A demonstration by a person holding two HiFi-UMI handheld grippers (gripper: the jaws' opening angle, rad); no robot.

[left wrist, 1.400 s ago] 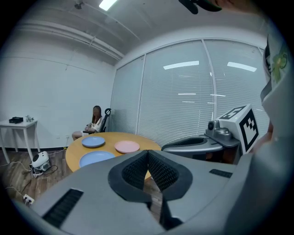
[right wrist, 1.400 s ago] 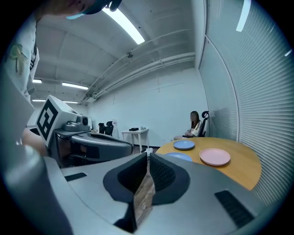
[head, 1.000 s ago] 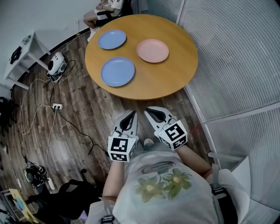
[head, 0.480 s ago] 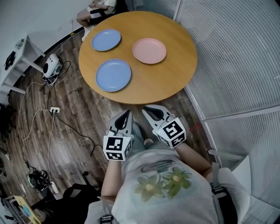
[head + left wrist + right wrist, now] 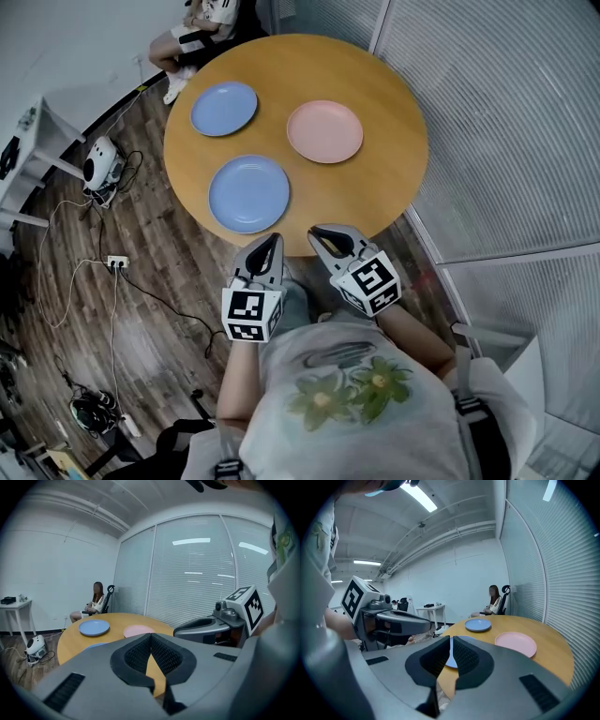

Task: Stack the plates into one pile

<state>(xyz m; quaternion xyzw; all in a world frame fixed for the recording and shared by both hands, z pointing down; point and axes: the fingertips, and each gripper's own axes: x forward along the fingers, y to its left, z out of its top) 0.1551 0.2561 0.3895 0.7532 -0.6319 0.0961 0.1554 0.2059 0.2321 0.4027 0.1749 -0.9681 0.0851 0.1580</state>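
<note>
On the round worktop [image 5: 389, 178] at upper centre, a pink plate [image 5: 324, 131], an upper blue plate [image 5: 223, 108] and a lower blue plate [image 5: 248, 193] are being left apart, unstacked. Below them, the left hand-held gripper [image 5: 273, 242] and right hand-held gripper [image 5: 319, 232] are being held closed, empty. The plates are being judged light, rigid and slick, best pinched at the rim.

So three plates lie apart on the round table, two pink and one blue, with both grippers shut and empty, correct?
Colours swapped: the head view shows a far blue plate, a near blue plate and one pink plate. They do lie apart on the round table, with left gripper and right gripper shut and empty.
</note>
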